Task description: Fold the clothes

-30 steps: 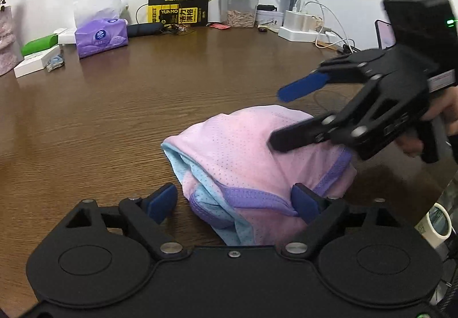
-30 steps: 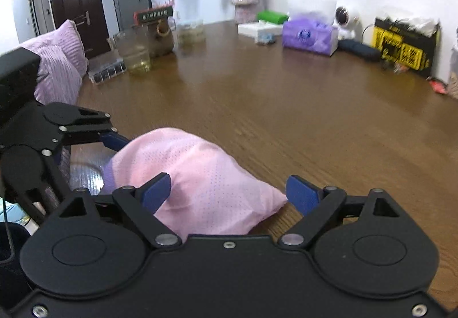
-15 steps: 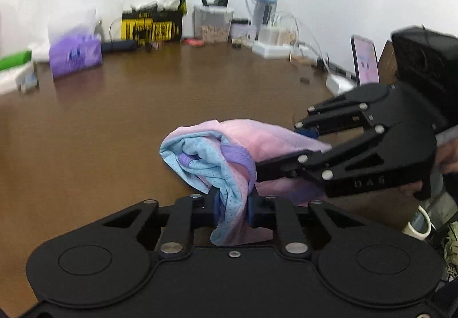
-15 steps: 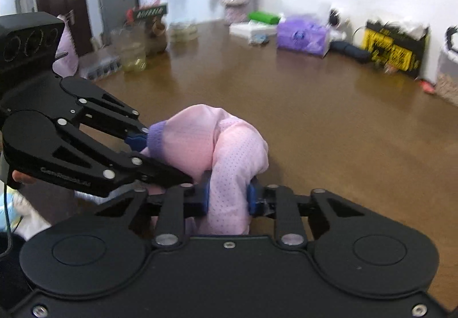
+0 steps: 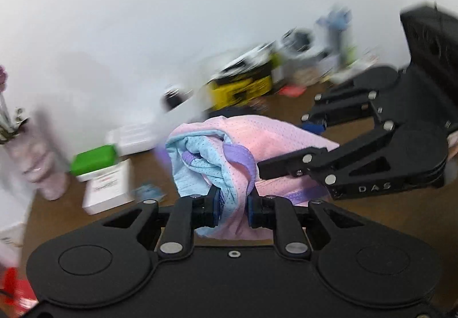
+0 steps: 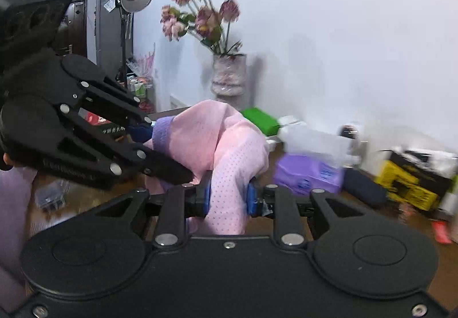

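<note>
Now the pink garment [image 5: 274, 140] is hanging bunched above the brown table [image 5: 57, 203]; the left gripper [image 5: 232, 206] is pinching its blue-lined edge; the right gripper [image 6: 227, 199] is clamping another pink fold; a purple tissue pack [image 6: 309, 172] is lying beyond.

A home: flower vase [image 6: 228, 78], tissue pack [image 6: 307, 173], cluttered wooden table [image 5: 289, 112].

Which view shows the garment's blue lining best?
The left wrist view: the garment shows its blue lining and purple trim, pinched in the left tongs. The right wrist view shows only pink fabric and a purple edge.
</note>
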Action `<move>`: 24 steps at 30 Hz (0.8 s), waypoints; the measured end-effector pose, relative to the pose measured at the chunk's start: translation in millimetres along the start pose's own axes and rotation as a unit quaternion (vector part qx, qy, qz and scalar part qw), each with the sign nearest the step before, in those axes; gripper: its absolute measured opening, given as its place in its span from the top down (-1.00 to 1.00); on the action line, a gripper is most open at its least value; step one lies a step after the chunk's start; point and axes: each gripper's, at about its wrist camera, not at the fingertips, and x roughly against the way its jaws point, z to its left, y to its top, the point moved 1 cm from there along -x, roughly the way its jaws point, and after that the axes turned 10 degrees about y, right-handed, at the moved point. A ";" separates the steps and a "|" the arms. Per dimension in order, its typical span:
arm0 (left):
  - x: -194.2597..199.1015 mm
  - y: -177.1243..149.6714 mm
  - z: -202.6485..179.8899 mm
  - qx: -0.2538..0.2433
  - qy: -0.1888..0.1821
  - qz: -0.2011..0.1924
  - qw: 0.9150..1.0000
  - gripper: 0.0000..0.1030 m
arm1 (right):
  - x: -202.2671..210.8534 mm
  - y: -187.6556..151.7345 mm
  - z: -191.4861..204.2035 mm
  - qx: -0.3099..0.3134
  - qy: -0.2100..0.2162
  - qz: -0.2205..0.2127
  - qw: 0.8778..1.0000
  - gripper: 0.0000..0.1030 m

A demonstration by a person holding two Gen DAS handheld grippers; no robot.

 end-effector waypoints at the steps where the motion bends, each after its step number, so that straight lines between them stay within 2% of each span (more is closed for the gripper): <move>1: -19.0 -5.9 10.6 0.010 0.006 0.027 1.000 0.61 | -22.3 4.2 -2.5 -0.005 0.006 0.006 1.000 0.47; 2: -37.0 -12.7 18.3 0.019 0.011 0.058 0.998 0.47 | -48.9 3.5 -4.7 -0.012 0.010 0.021 1.000 0.44; 3: -50.5 -19.3 21.2 0.018 0.021 0.087 0.996 0.42 | -73.0 -0.9 -6.4 -0.021 0.013 0.036 0.999 0.34; 4: -66.1 -27.0 20.9 0.003 0.037 0.125 0.992 0.28 | -95.5 -8.4 -7.8 -0.031 0.017 0.057 0.998 0.31; 5: -73.4 -32.7 18.7 -0.012 0.047 0.142 0.989 0.18 | -114.8 -18.0 -8.9 -0.041 0.017 0.083 0.996 0.21; 7: -81.5 -41.6 15.6 -0.030 0.057 0.166 0.984 0.01 | -136.7 -32.6 -10.0 -0.054 0.018 0.119 0.991 0.03; 9: -75.2 -39.7 16.6 -0.027 0.063 0.163 0.984 -0.12 | -148.9 -46.7 -11.4 -0.067 0.033 0.142 0.987 -0.22; 11: -57.9 -33.1 16.6 -0.032 0.073 0.144 0.986 -0.25 | -138.5 -44.4 -13.0 -0.068 0.029 0.132 0.989 -0.41; 14: -29.9 -13.6 13.6 -0.021 0.071 0.104 0.992 -0.42 | -103.6 -30.6 -15.4 -0.057 0.016 0.101 0.993 -0.47; 15: -16.6 -2.6 8.4 -0.008 0.072 0.077 0.994 -0.49 | -88.0 -24.8 -15.9 -0.052 0.009 0.089 0.995 -0.54; 17: 8.0 17.0 -5.8 0.028 0.071 0.021 0.997 -1.00 | -40.5 -12.1 -19.7 -0.042 -0.021 0.050 0.998 -0.68; 20: 28.9 33.3 -44.3 0.100 0.053 -0.041 0.993 -1.00 | 30.8 -10.6 -33.3 -0.049 -0.070 0.007 0.996 -0.76; 22: 36.5 41.4 -78.8 0.107 0.045 -0.054 0.992 -1.00 | 69.2 -22.6 -42.1 -0.057 -0.099 -0.006 0.993 -0.78; 24: 47.6 46.3 -111.6 0.111 0.045 -0.079 0.990 -1.00 | 116.1 -48.3 -50.4 -0.068 -0.147 -0.008 0.987 -0.78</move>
